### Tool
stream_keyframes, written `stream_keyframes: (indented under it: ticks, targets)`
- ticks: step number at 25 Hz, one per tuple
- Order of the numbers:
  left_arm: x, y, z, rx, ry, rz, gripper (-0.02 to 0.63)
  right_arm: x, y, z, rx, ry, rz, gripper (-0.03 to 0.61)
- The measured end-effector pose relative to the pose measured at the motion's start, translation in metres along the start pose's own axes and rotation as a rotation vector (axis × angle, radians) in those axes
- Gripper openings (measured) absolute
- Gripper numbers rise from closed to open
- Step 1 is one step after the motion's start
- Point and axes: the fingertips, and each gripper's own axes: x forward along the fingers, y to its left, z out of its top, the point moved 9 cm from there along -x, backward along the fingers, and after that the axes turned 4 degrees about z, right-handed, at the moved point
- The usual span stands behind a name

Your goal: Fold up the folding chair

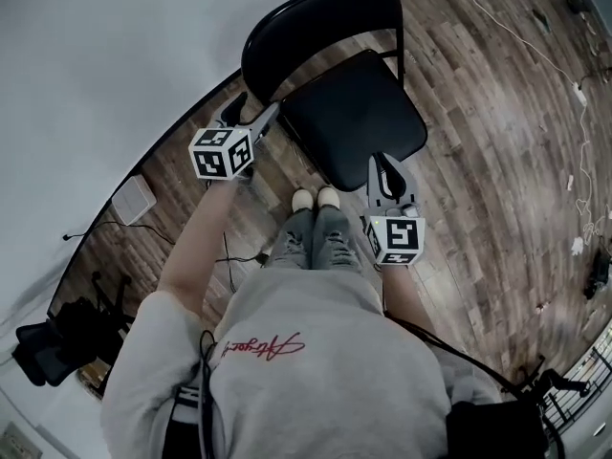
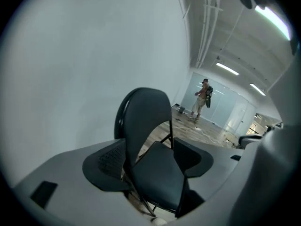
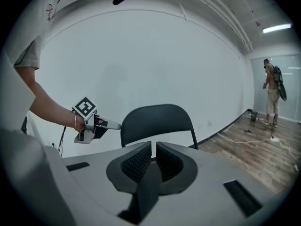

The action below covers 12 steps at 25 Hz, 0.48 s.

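Observation:
A black folding chair stands unfolded by the white wall, with its seat point(image 1: 354, 113) facing me and its rounded backrest point(image 1: 316, 27) behind. My left gripper point(image 1: 256, 111) is open beside the chair's left edge, where seat and backrest meet. In the left gripper view the backrest point(image 2: 146, 117) and seat point(image 2: 157, 182) show between the spread jaws of the left gripper point(image 2: 150, 157), and the pads touch nothing. My right gripper point(image 1: 384, 165) is shut and empty at the seat's front right corner. The right gripper view shows the right gripper point(image 3: 154, 147) below the backrest point(image 3: 157, 119), with the left gripper point(image 3: 116, 125) at the left.
The person's shoes point(image 1: 316, 199) stand just in front of the seat on the wooden floor. White cables point(image 1: 574, 94) run along the right. A white box point(image 1: 134, 199) sits by the wall at the left. A person point(image 2: 203, 98) stands far off down the room.

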Motion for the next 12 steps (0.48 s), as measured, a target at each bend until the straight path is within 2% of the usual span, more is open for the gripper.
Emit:
stream_keyframes:
  ticks: [2, 4, 5, 6, 8, 12]
  targets:
    - [0.02, 0.023, -0.009, -0.047, 0.025, 0.045, 0.319, 0.004, -0.011, -0.023, 0.043, 0.039, -0.026, 0.017]
    - [0.037, 0.04, -0.019, -0.108, 0.031, 0.05, 0.322, 0.008, -0.019, -0.046, 0.092, 0.077, -0.056, 0.024]
    - [0.045, 0.048, -0.024, -0.149, 0.036, 0.041, 0.325, 0.011, -0.024, -0.058, 0.126, 0.097, -0.076, 0.093]
    - [0.052, 0.054, -0.027, -0.191, 0.045, 0.031, 0.333, 0.014, -0.029, -0.071, 0.166, 0.118, -0.098, 0.191]
    - [0.065, 0.066, -0.03, -0.246, 0.066, 0.015, 0.337, 0.021, -0.037, -0.097, 0.255, 0.159, -0.139, 0.199]
    - [0.081, 0.079, -0.027, -0.23, 0.069, -0.041, 0.35, 0.029, -0.047, -0.159, 0.487, 0.227, -0.199, 0.224]
